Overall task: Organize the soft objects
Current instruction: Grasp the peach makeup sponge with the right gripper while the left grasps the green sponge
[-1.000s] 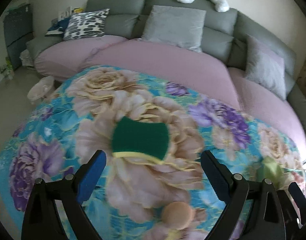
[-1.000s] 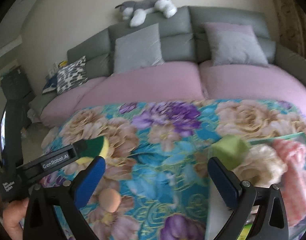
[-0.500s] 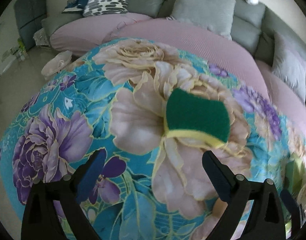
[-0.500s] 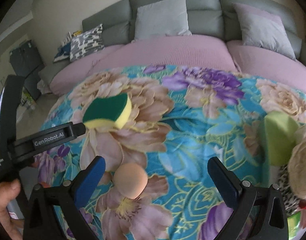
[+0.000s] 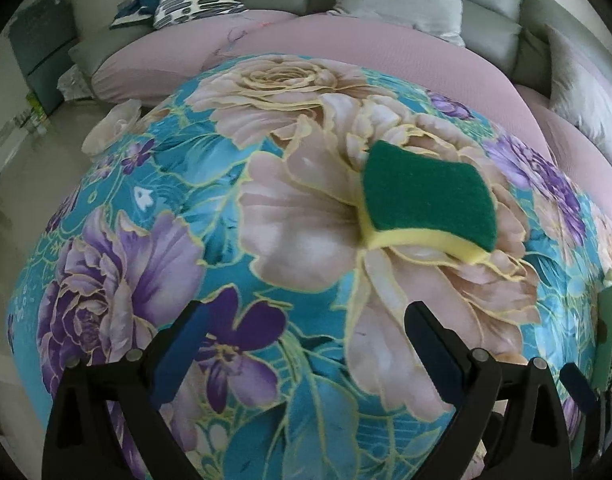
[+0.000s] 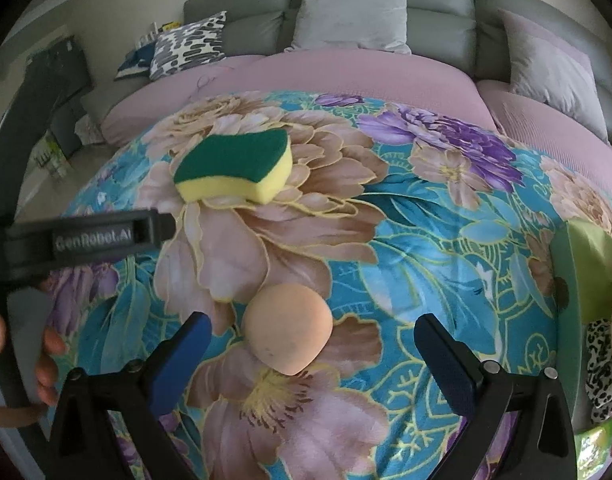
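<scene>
The right tool (image 6: 312,354) is wide open and empty. The peach puff (image 6: 287,328) sits between its tips, toward 11 o'clock. It looks light and squishy, so pinch its round middle gently. The left tool (image 5: 302,340) is open too, with the sponge (image 5: 428,210) at 1 o'clock.

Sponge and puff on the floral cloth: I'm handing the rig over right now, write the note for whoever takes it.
Left tongs: open, empty, over the cloth; sponge lies ahead and to their right.
Right tongs: open, empty, with the puff on the cloth just ahead, between the fingers but not gripped.
Bin at the right edge already holds a green piece and a leopard-print item, with more partly out of frame.
Done: several soft items binned.
Left: puff and sponge. The puff with the right tongs looks like the nearest pick, then the sponge.
</scene>
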`<act>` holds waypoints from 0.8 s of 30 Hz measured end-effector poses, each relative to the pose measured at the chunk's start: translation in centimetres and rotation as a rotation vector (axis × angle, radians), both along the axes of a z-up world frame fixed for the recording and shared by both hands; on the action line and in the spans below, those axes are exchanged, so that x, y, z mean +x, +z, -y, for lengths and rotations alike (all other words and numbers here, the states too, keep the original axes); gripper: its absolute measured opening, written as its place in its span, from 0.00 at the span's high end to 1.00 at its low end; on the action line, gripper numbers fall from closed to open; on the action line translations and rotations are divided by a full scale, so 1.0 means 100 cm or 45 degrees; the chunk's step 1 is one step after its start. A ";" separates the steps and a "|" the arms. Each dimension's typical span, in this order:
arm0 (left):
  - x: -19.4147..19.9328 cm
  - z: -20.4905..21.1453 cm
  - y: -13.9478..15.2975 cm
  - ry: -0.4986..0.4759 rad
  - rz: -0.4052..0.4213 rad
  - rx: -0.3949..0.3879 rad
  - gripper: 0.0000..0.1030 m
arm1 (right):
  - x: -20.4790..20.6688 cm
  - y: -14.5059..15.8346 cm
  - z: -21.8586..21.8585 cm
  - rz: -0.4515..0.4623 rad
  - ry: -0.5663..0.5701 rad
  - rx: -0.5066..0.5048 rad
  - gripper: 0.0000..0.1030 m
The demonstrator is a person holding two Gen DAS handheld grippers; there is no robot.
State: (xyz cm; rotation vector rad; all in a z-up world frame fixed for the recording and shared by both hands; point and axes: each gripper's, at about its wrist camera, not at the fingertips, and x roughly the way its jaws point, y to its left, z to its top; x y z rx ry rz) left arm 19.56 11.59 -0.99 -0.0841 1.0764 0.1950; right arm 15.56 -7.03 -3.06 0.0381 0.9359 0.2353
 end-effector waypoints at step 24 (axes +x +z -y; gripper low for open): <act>0.006 -0.006 -0.004 0.018 -0.007 -0.037 0.05 | 0.000 -0.015 -0.023 -0.009 0.072 -0.124 0.46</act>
